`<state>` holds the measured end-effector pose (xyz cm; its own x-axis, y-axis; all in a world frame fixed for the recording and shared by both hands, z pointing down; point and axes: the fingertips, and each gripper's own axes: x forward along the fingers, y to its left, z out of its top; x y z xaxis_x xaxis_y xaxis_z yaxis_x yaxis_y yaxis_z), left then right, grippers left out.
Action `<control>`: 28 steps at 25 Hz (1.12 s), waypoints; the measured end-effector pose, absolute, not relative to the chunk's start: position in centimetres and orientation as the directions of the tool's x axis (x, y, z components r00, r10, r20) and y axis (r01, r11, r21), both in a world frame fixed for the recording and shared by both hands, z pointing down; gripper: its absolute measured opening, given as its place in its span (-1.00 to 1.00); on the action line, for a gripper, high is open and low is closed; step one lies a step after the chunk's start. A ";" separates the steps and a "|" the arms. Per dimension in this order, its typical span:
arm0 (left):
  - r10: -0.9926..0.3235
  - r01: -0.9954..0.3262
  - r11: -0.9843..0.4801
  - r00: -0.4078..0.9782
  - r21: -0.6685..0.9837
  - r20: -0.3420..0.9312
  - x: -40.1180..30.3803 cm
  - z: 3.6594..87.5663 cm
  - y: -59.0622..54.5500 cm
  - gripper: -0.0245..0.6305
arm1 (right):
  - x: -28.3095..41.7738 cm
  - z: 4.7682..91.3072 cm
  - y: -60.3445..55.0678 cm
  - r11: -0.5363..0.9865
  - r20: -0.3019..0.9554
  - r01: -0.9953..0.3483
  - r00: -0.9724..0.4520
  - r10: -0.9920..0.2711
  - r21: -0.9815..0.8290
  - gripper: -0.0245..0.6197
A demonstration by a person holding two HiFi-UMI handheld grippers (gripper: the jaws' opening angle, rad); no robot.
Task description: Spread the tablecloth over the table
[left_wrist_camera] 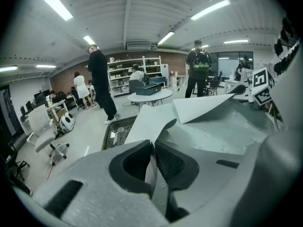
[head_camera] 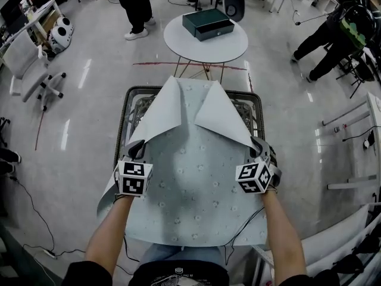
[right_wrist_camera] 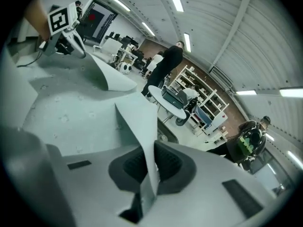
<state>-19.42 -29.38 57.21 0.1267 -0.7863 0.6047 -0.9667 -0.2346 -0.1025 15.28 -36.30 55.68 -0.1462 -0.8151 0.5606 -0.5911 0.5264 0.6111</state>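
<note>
A pale grey-green tablecloth (head_camera: 196, 177) with a small printed pattern lies over a dark-framed table (head_camera: 127, 103). Its two far corners are folded back toward me, and the near edge hangs over my lap. My left gripper (head_camera: 136, 151) is shut on the cloth's left edge, and my right gripper (head_camera: 260, 152) is shut on its right edge. In the left gripper view, a fold of the tablecloth (left_wrist_camera: 218, 126) is pinched between the dark pads of the left gripper (left_wrist_camera: 153, 156). The right gripper view shows the right gripper (right_wrist_camera: 150, 167) clamping an upright ridge of the tablecloth (right_wrist_camera: 71, 108).
Just beyond the table stands a round white table (head_camera: 205, 40) carrying a dark green box (head_camera: 207, 22). A white office chair (head_camera: 30, 64) is at the far left. One person (head_camera: 136, 8) stands behind, and another (head_camera: 333, 34) bends at the far right. Cables run across the floor.
</note>
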 end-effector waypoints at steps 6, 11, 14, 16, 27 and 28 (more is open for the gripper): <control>-0.756 -0.955 -0.278 0.154 -0.099 0.636 -17.9 60.3 -29.0 -0.81 | 14.8 59.5 -35.2 0.551 0.589 -0.551 -0.128 -0.798 0.627 -0.86; -0.749 -0.948 -0.294 0.148 -0.124 0.647 -17.5 61.5 -28.8 -0.77 | 14.9 59.7 -35.3 0.508 0.571 -0.606 -0.106 -0.814 0.612 -0.85; -0.753 -0.947 -0.292 0.141 -0.134 0.643 -17.4 61.7 -28.9 -0.75 | 15.0 59.5 -35.4 0.492 0.565 -0.629 -0.100 -0.819 0.601 -0.84; -0.759 -0.946 -0.288 0.133 -0.146 0.637 -17.5 61.6 -29.0 -0.73 | 15.0 59.5 -35.5 0.489 0.569 -0.644 -0.100 -0.816 0.588 -0.81; -0.830 -0.948 -0.274 0.147 -0.164 0.539 -17.4 57.3 -30.5 -0.06 | 13.5 58.1 -35.5 0.494 0.586 -0.723 -0.153 -0.796 0.482 -0.07; -0.834 -0.947 -0.277 0.152 -0.164 0.531 -17.2 56.9 -30.7 -0.06 | 13.2 57.8 -35.5 0.494 0.581 -0.726 -0.160 -0.798 0.478 -0.04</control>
<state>-17.22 -30.68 56.88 0.1516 -0.8337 0.5310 -0.9467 -0.2769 -0.1644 13.24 -35.54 57.82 -0.1600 -0.7982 0.5808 -0.7265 0.4935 0.4781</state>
